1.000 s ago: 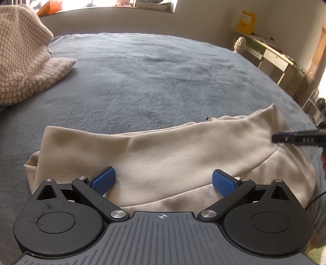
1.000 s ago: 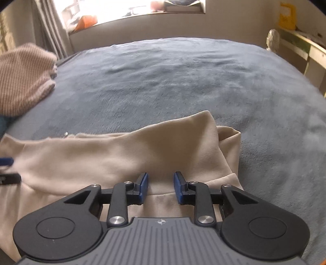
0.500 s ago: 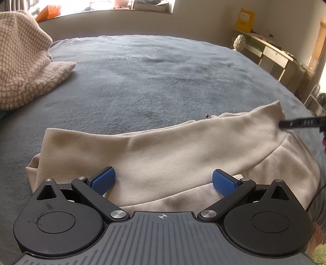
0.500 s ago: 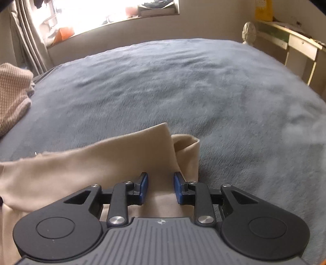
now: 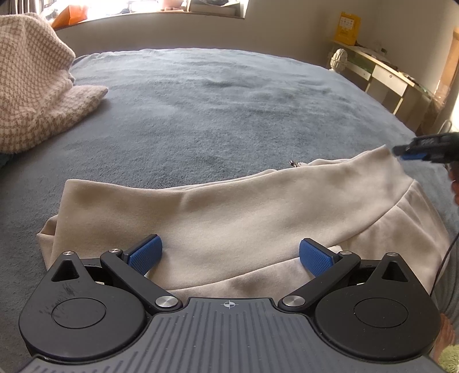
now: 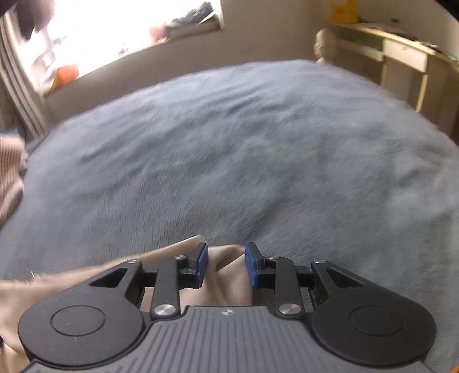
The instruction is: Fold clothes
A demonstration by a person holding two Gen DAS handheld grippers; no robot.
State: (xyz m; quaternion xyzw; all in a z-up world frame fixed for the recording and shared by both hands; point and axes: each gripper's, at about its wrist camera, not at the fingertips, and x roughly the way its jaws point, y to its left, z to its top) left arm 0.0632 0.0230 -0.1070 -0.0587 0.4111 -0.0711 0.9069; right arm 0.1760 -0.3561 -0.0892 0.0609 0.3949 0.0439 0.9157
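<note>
A beige sweatshirt (image 5: 229, 212) lies folded across the grey bedcover (image 5: 229, 109), a small metal zip pull (image 5: 294, 163) at its far edge. My left gripper (image 5: 229, 255) hovers over the garment's near edge, jaws wide apart and holding nothing. My right gripper (image 6: 225, 264) is at the sweatshirt's far right corner (image 6: 183, 249). Its pads stand a narrow gap apart with a bunched fold (image 6: 226, 275) between them. In the left wrist view the right gripper (image 5: 401, 150) shows side-on, just above that corner. The right wrist view is motion-blurred.
A pink-and-white knitted garment (image 5: 31, 94) is heaped at the far left of the bed. A wooden desk (image 5: 393, 77) stands beyond the bed's right side, under a yellow box (image 5: 347, 27). A window ledge (image 5: 160, 13) runs along the back wall.
My right gripper has slid along the sweatshirt to its far right corner and tilted up, so less fabric lies ahead of it. The left gripper and garment have stayed put.
</note>
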